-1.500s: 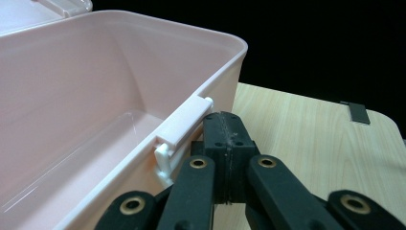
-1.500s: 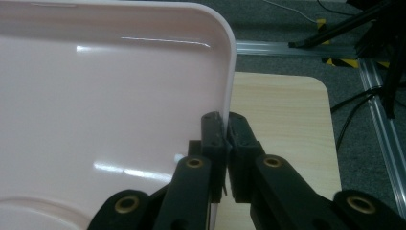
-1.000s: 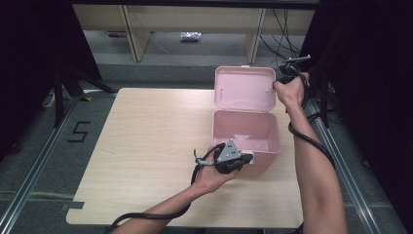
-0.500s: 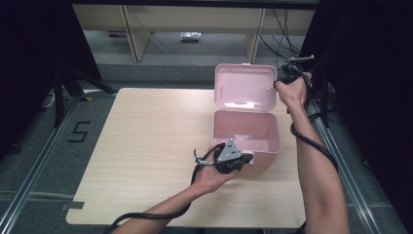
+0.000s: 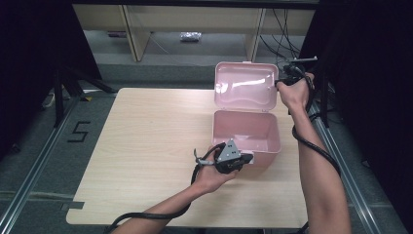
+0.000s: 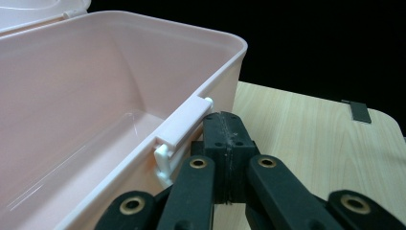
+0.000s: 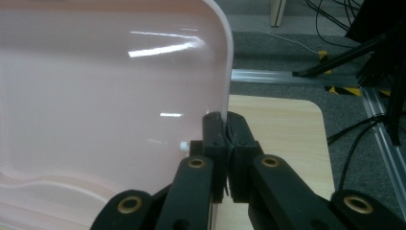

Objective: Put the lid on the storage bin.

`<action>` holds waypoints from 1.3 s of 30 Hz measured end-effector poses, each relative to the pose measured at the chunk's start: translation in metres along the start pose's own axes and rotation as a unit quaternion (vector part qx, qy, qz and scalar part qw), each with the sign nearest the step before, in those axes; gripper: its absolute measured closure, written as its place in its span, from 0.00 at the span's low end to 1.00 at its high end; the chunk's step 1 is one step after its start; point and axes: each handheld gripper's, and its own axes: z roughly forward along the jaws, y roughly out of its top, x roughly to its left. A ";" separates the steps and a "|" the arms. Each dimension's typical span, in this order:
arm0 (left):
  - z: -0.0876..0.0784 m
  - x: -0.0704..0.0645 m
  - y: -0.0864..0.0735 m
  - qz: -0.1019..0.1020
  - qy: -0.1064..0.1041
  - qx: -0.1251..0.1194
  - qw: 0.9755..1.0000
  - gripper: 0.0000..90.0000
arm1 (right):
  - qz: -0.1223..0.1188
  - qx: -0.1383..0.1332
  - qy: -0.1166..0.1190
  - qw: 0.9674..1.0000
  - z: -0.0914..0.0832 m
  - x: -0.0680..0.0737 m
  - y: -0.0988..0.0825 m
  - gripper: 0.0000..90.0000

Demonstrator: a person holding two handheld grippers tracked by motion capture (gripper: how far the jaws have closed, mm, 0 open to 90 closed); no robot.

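A pink plastic box (image 5: 271,127) stands on the right half of the wooden table (image 5: 146,131) with its lid (image 5: 246,85) raised upright at the back. My right gripper (image 5: 279,84) is at the lid's right edge, and in the right gripper view its jaws (image 7: 225,120) are shut on the rim of the lid (image 7: 110,96). My left gripper (image 5: 247,159) is low against the box's front wall. In the left gripper view its jaws (image 6: 225,120) are shut with nothing between them, the tips beside the white latch fitting (image 6: 184,125) on the box (image 6: 95,86). The box's inside looks empty.
The table's left half is bare wood. Shelving (image 5: 195,19) and cables (image 5: 287,29) lie on the floor beyond the far edge. A metal rail (image 5: 34,170) runs along the left side, and black stands (image 5: 68,83) are at the far left corner.
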 end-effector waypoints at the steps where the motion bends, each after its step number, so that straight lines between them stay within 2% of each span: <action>1: 0.000 0.000 0.000 0.000 0.000 0.000 1.000 1.00 | -0.007 -0.005 0.002 1.000 0.000 -0.002 0.000 0.99; 2: 0.000 0.000 0.000 0.000 0.000 0.000 1.000 1.00 | 0.001 -0.004 0.002 1.000 -0.002 0.000 -0.001 0.99; 3: 0.000 0.000 0.000 0.000 0.000 0.000 1.000 1.00 | -0.023 -0.002 0.000 1.000 -0.003 -0.003 -0.001 0.99; 4: 0.000 0.000 0.000 -0.001 0.000 0.000 1.000 1.00 | -0.023 -0.009 -0.001 1.000 -0.003 -0.003 -0.002 0.99; 6: 0.000 0.000 0.000 -0.001 0.000 0.001 1.000 1.00 | -0.016 -0.016 -0.001 1.000 -0.003 -0.001 -0.002 0.99; 7: 0.000 0.000 0.000 -0.001 0.000 0.000 1.000 1.00 | -0.005 -0.004 0.001 1.000 -0.006 0.001 -0.002 0.99; 9: 0.000 0.000 0.000 -0.001 0.001 0.000 1.000 1.00 | -0.020 -0.019 -0.001 1.000 -0.005 -0.001 -0.004 0.99; 12: 0.000 0.000 0.000 -0.001 0.001 0.001 1.000 1.00 | -0.022 -0.016 -0.001 1.000 -0.009 0.000 -0.004 0.99; 13: 0.000 0.000 0.001 -0.001 0.001 0.001 1.000 1.00 | -0.023 -0.027 -0.001 0.999 -0.007 0.000 -0.005 0.99; 14: 0.000 0.000 0.001 -0.002 0.001 0.001 1.000 1.00 | -0.039 -0.026 0.001 0.999 -0.008 -0.002 -0.005 0.99; 15: 0.000 0.000 0.000 -0.004 0.000 0.001 1.000 1.00 | -0.013 -0.019 0.003 1.000 -0.011 0.001 -0.005 0.99; 16: 0.000 0.001 0.001 -0.002 0.000 0.000 1.000 1.00 | -0.019 -0.021 0.004 1.000 -0.011 0.000 -0.005 0.99; 17: 0.000 0.001 0.000 -0.003 0.001 0.000 1.000 1.00 | -0.043 -0.029 0.002 0.999 -0.011 -0.003 -0.006 0.99; 19: 0.000 0.001 0.000 -0.002 0.001 0.000 1.000 1.00 | -0.018 -0.022 0.008 1.000 -0.013 -0.001 -0.006 0.99; 21: 0.000 0.001 0.001 -0.001 0.002 0.000 1.000 1.00 | -0.036 -0.025 0.000 0.999 -0.015 -0.003 -0.007 0.99; 22: 0.000 0.001 0.001 -0.001 0.002 0.000 1.000 1.00 | -0.027 -0.029 0.007 0.999 -0.014 -0.002 -0.007 0.99; 23: 0.000 0.001 0.001 -0.002 0.002 -0.001 1.000 1.00 | -0.039 -0.034 0.002 0.999 -0.014 -0.004 -0.009 0.99; 24: 0.000 0.001 0.001 -0.001 0.003 -0.001 1.000 1.00 | -0.028 -0.033 -0.001 0.999 -0.015 -0.002 -0.009 0.99; 26: 0.000 0.001 0.001 -0.002 0.003 -0.001 1.000 1.00 | -0.033 -0.030 0.005 0.999 -0.016 -0.002 -0.009 0.99; 28: 0.000 0.001 0.001 -0.003 0.004 -0.001 1.000 1.00 | -0.019 -0.033 0.003 0.999 -0.017 0.000 -0.010 0.99; 33: 0.001 0.001 0.001 -0.004 0.005 -0.003 1.000 1.00 | -0.012 -0.036 0.002 0.999 -0.020 0.002 -0.012 1.00; 34: 0.001 0.001 0.001 -0.004 0.005 -0.002 1.000 1.00 | -0.029 -0.039 0.004 0.999 -0.020 0.000 -0.012 1.00; 35: 0.001 0.002 0.001 -0.004 0.005 -0.003 1.000 1.00 | -0.013 -0.036 0.003 0.999 -0.021 0.002 -0.013 1.00; 37: 0.001 0.002 0.001 -0.005 0.005 -0.003 1.000 1.00 | -0.022 -0.041 0.002 0.999 -0.022 0.001 -0.014 1.00; 38: 0.001 0.002 0.001 -0.004 0.005 -0.003 1.000 1.00 | -0.016 -0.040 0.001 0.999 -0.022 0.002 -0.014 1.00; 39: 0.001 0.001 0.001 -0.005 0.005 -0.004 1.000 1.00 | -0.028 -0.041 0.001 0.999 -0.023 0.000 -0.014 1.00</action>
